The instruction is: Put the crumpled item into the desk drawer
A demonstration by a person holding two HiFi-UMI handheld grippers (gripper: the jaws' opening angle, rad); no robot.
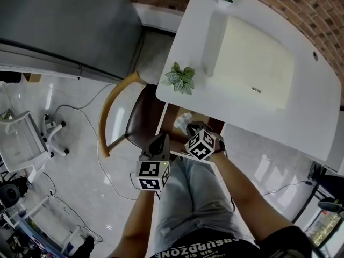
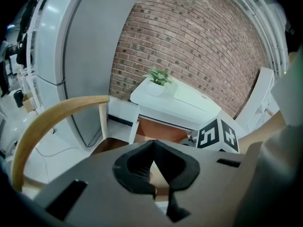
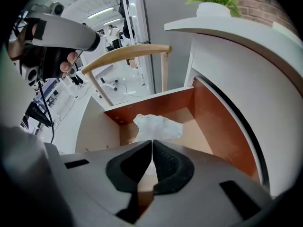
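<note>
Over the open drawer, just under the desk's front edge: right gripper jaws pressed together, pinching a fold of the crumpled item. The white wad sticks out past the tips, inside the drawer's outline and toward its back wall. Can't tell from this angle whether it's touching the drawer floor or hanging just above it. Left gripper jaws together, nothing in them, parked beside the drawer's front corner near the chair; it's clear of the work. My read is that this is the drop step. To do it well, get the wad below the drawer's side walls before letting go. Then spread the jaws fully so the ribbed pads don't snag the material, and pull straight back up. Watch the desk's front edge above the drawer, as clearance there looks tight. Check the wad sits fully inside the walls, with nothing draped over the front lip.
</note>
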